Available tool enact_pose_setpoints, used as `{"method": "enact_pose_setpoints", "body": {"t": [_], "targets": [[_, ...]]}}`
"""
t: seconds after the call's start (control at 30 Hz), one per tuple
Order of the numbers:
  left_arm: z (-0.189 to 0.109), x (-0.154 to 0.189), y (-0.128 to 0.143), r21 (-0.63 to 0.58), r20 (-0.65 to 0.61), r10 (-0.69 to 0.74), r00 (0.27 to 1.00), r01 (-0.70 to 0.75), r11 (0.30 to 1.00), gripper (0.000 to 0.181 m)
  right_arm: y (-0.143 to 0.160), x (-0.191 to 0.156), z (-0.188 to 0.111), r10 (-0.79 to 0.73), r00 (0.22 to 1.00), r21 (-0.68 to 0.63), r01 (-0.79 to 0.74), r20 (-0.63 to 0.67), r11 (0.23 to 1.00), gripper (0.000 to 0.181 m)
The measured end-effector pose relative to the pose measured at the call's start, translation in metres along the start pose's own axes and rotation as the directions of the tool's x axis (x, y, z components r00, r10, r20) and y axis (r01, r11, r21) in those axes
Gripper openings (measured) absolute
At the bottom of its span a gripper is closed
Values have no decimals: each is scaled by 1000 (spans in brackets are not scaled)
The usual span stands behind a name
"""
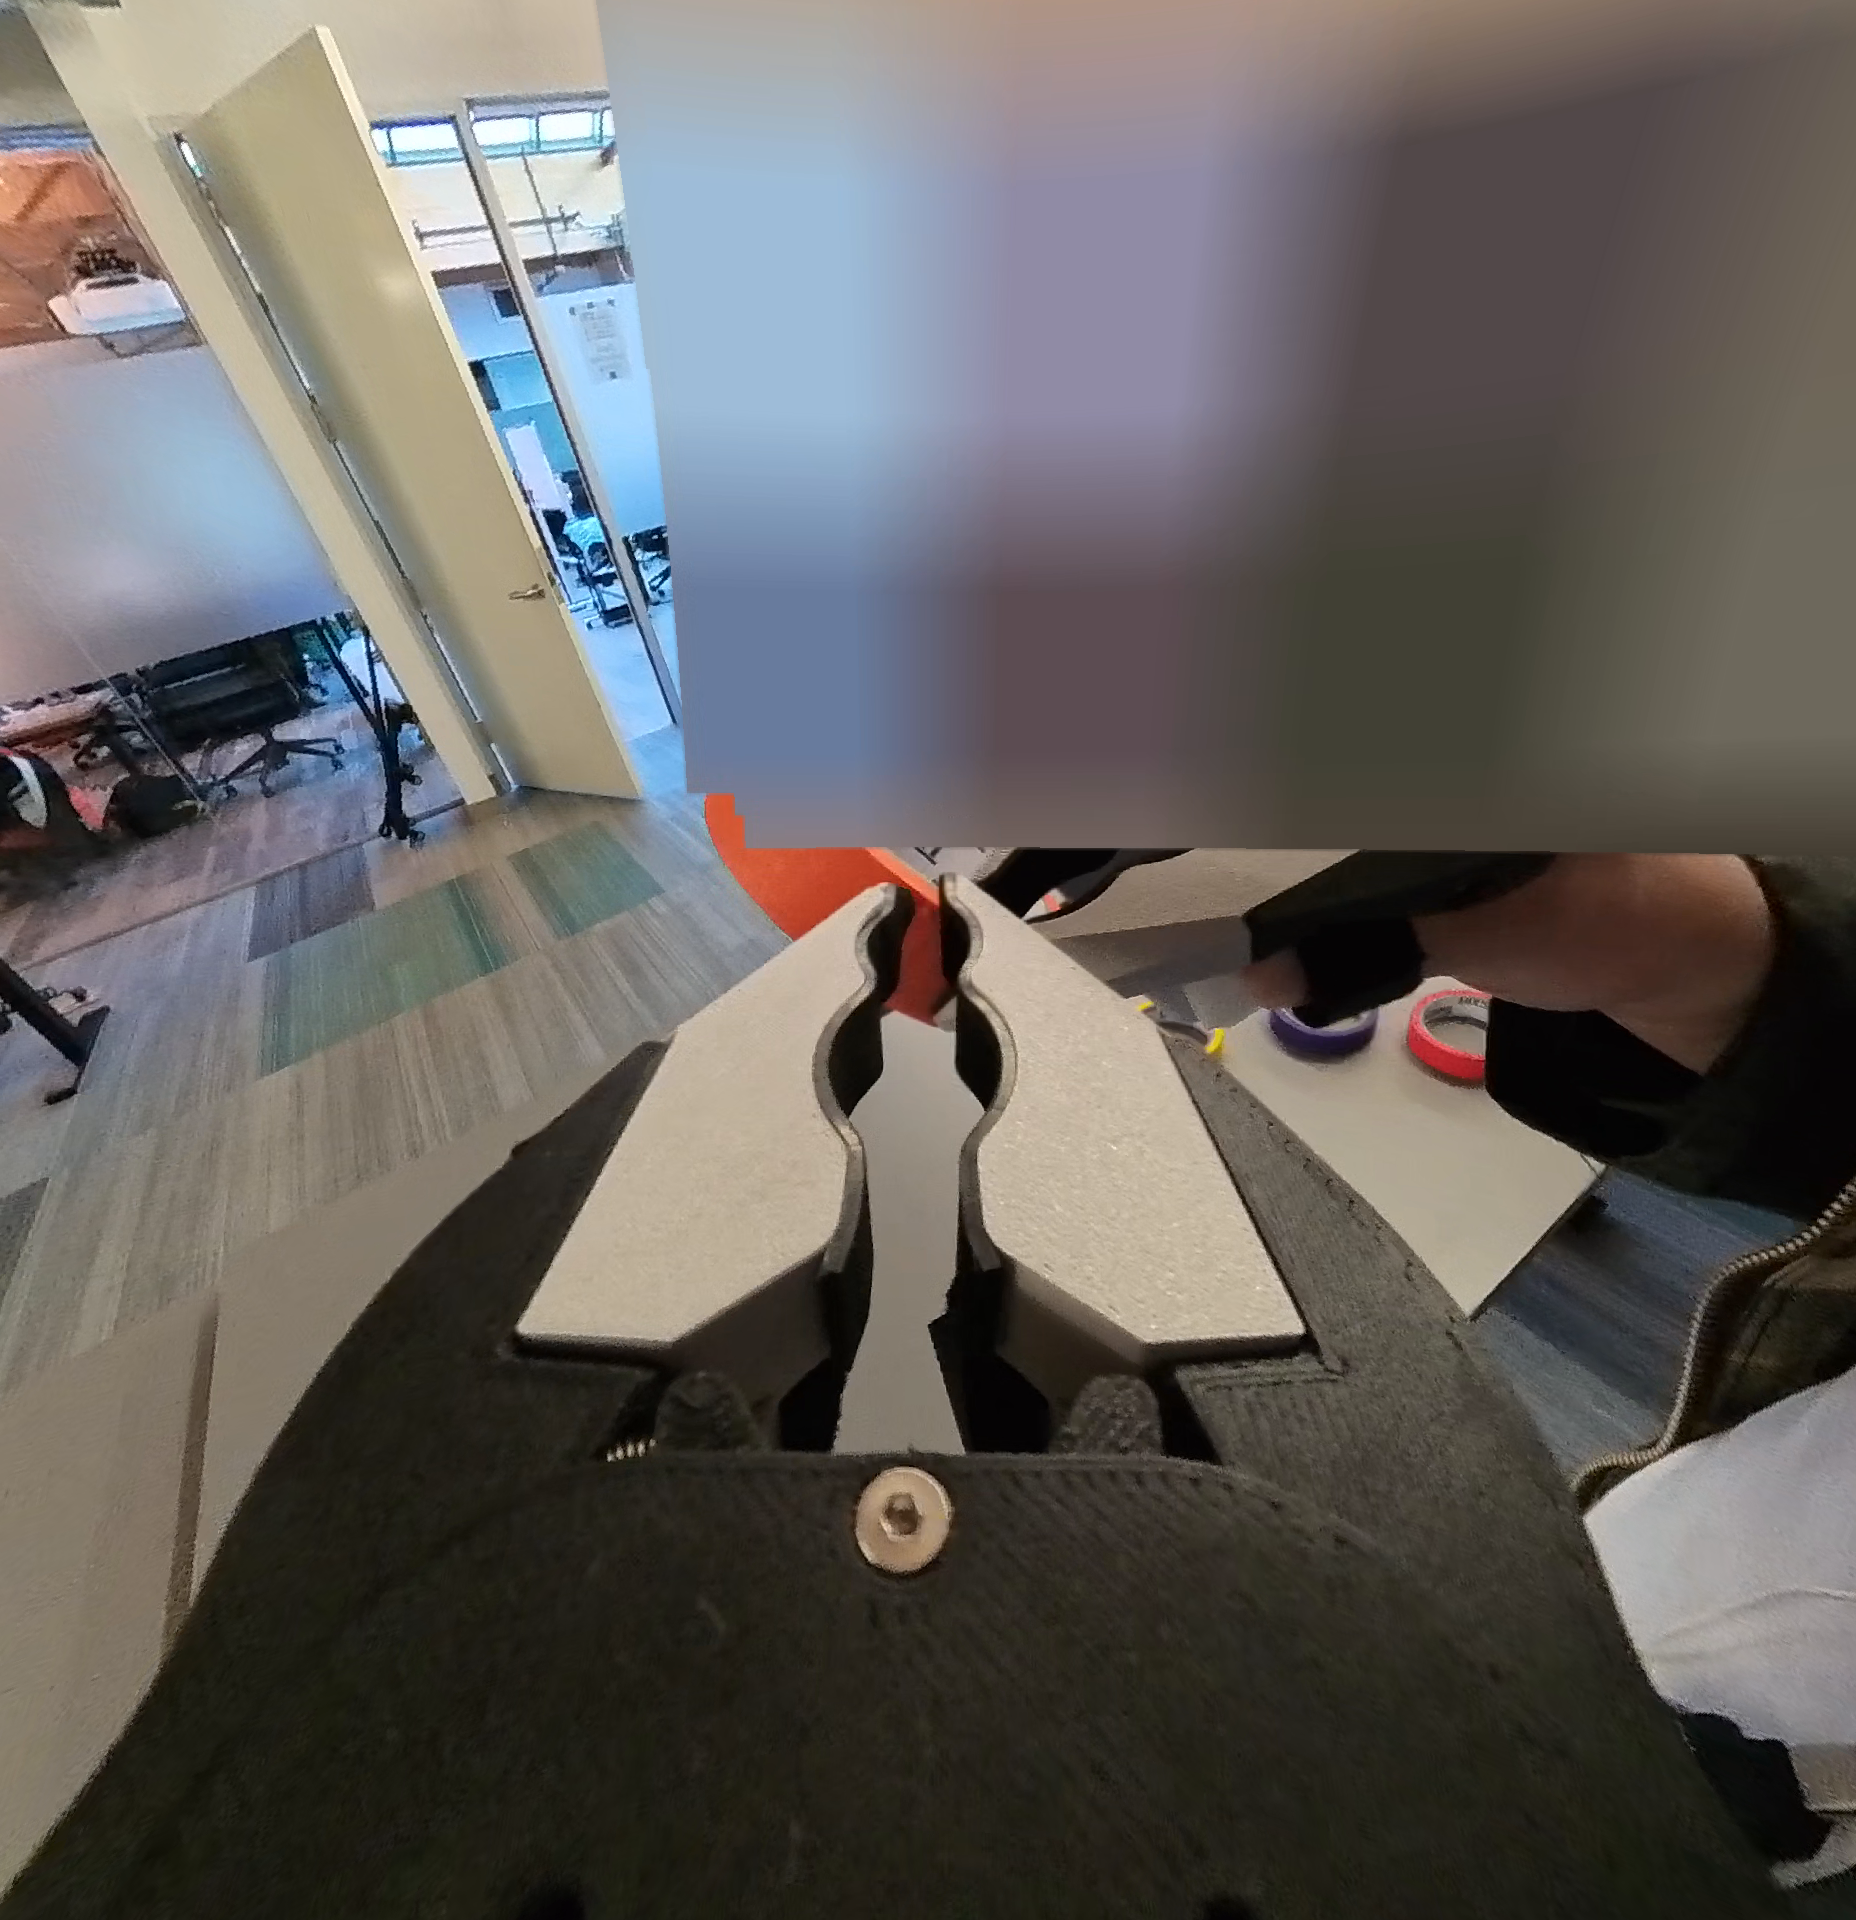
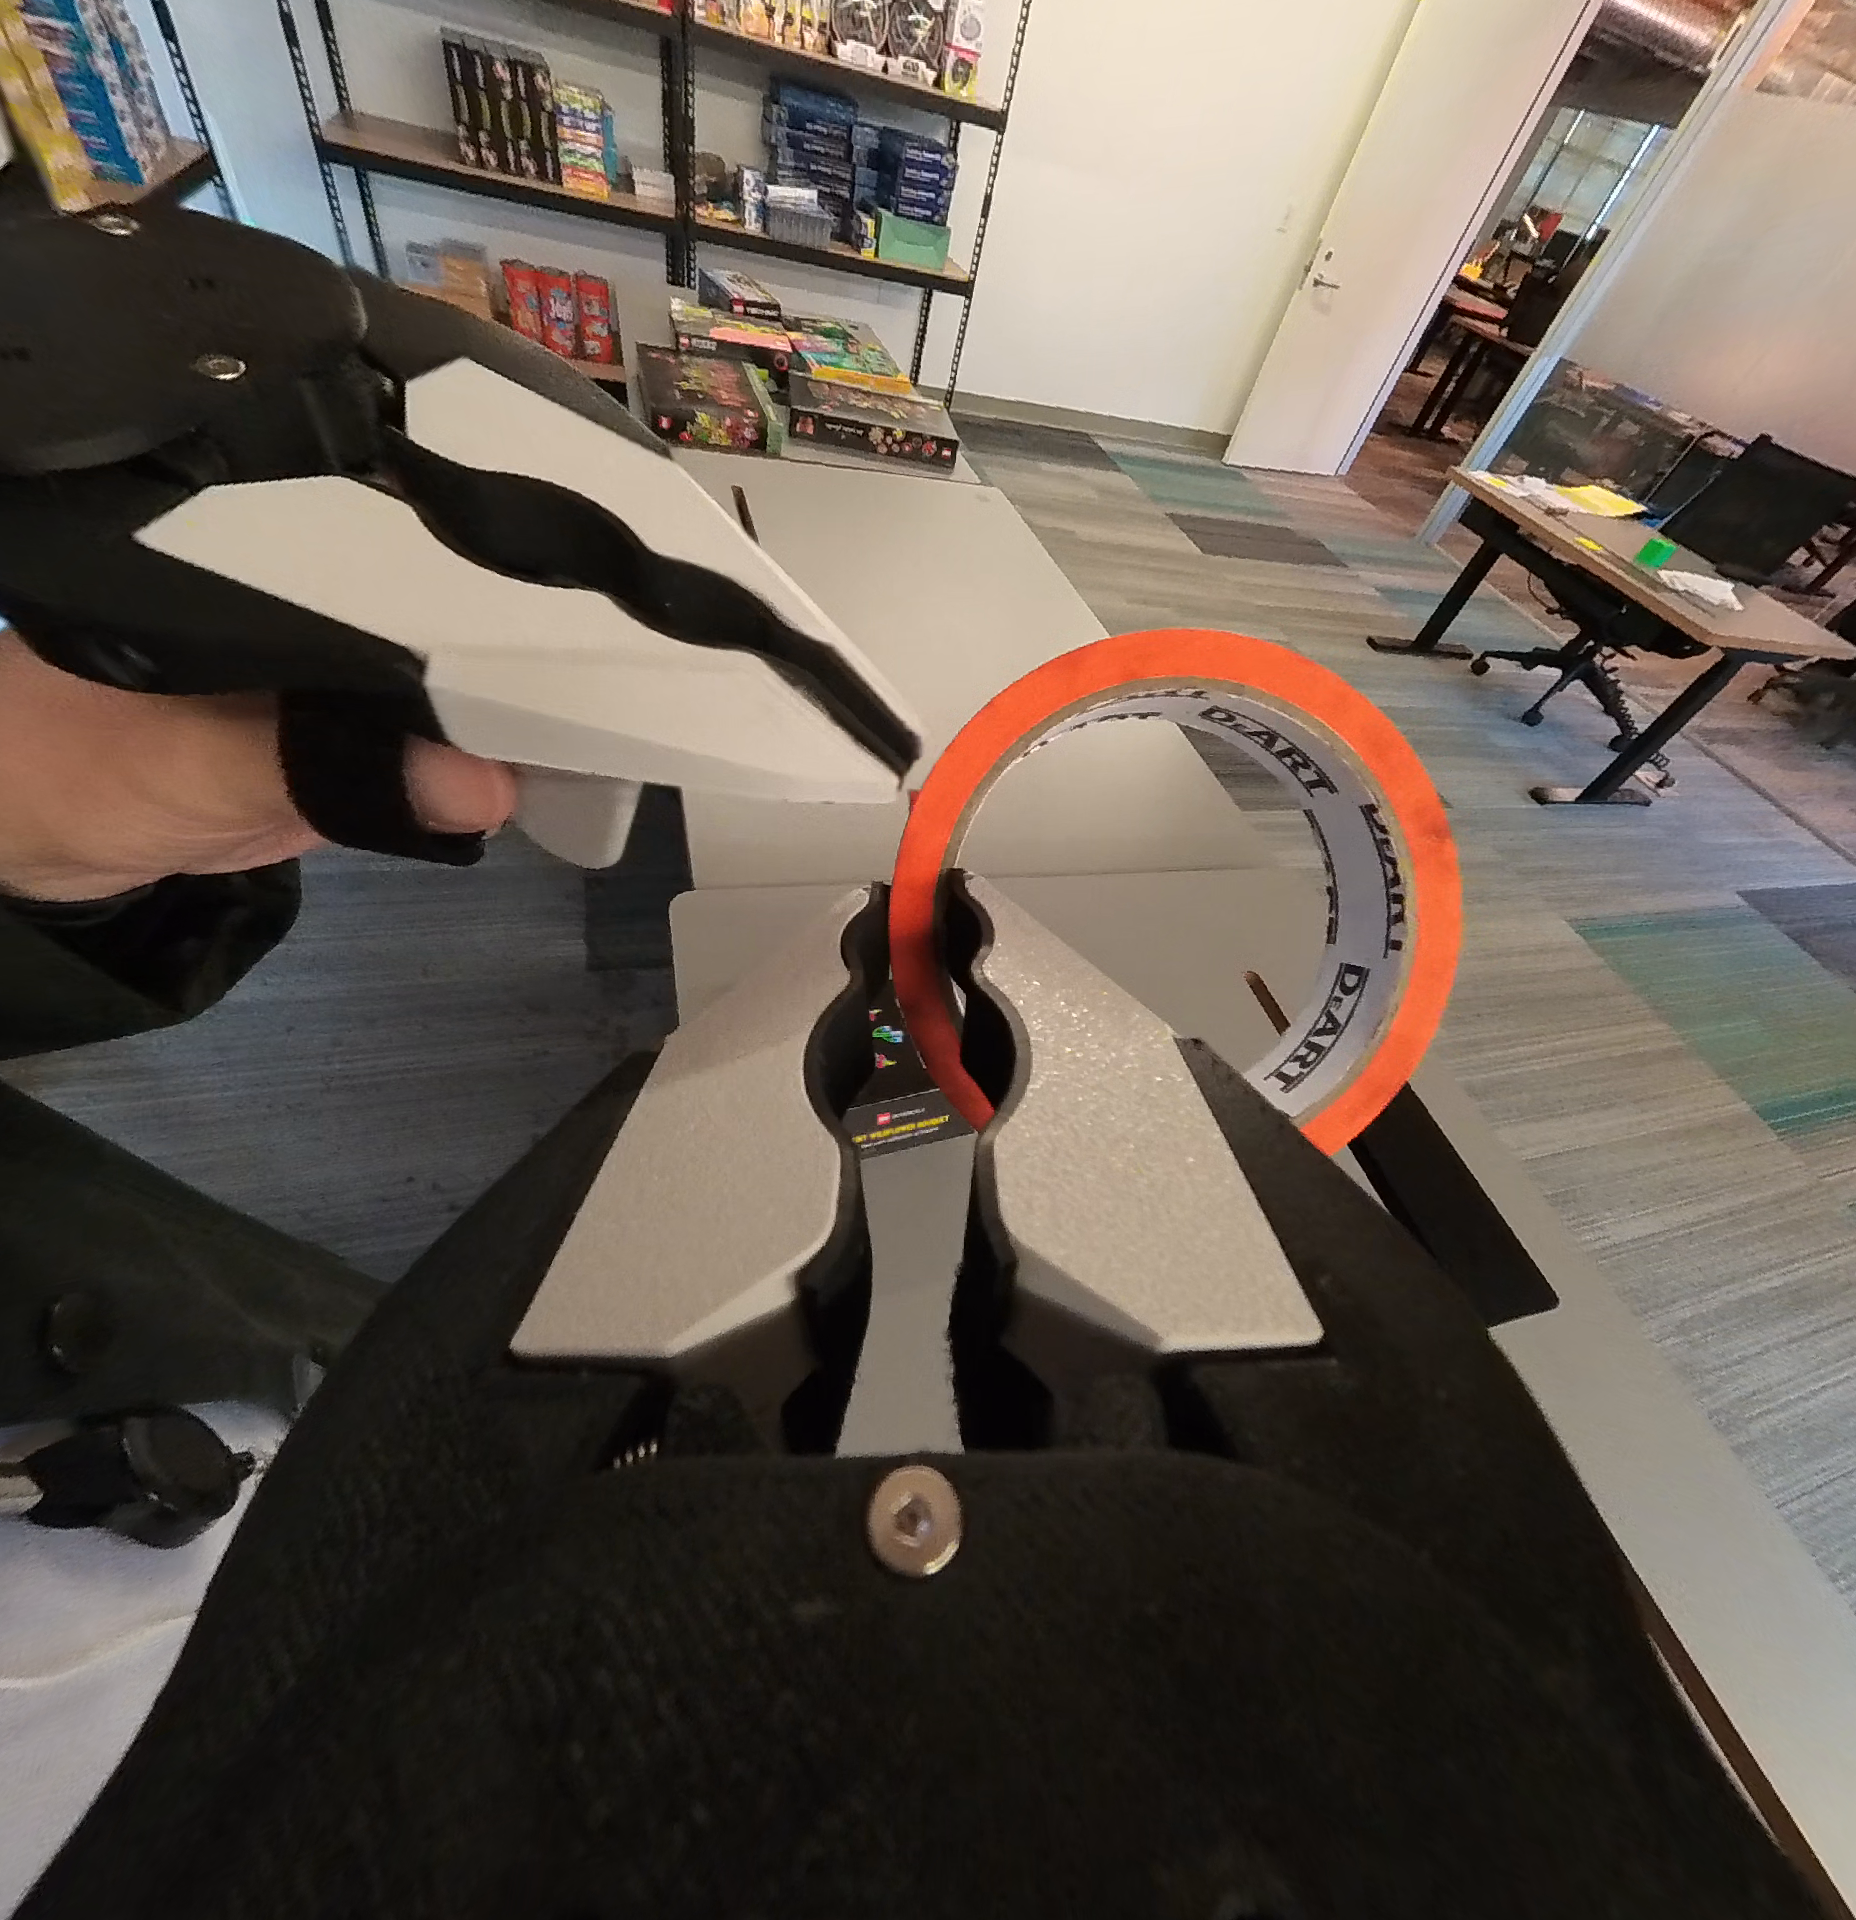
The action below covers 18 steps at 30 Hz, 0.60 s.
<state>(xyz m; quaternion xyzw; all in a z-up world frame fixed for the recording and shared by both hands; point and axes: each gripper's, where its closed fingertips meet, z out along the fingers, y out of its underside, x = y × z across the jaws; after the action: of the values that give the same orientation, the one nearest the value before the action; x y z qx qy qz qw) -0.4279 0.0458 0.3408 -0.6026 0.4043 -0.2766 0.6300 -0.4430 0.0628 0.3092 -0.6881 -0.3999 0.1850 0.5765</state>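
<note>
The orange tape roll (image 2: 1173, 894) is clamped at its left wall by the right gripper (image 2: 916, 894), above the white table (image 2: 1630, 1475). The left gripper (image 2: 893, 764), nearly closed and holding nothing, is seen just left of the roll. Purple (image 1: 1322, 1031) and red (image 1: 1449, 1034) rolls lie beyond it.

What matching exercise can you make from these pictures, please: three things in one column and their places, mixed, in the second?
Things:
1. orange tape roll
2. purple tape roll
3. green block

Places:
A. on the far wooden desk
B. upright, clamped in the right gripper
C. flat on the white table, beside the red tape roll

Pairs: 1-B, 2-C, 3-A
</note>
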Motion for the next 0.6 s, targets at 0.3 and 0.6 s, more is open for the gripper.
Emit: {"method": "enact_pose_setpoints", "body": {"t": [0.3,0.6], "targets": [[2,2,4,-15,7,25,1000,-25,1000,0,-2,0,-1,-16,1000,5,16,-10,1000,8],[1,1,7,-29,26,65,998,-64,998,0,1,-1,0,-25,999,-10,25,-20,1000,8]]}}
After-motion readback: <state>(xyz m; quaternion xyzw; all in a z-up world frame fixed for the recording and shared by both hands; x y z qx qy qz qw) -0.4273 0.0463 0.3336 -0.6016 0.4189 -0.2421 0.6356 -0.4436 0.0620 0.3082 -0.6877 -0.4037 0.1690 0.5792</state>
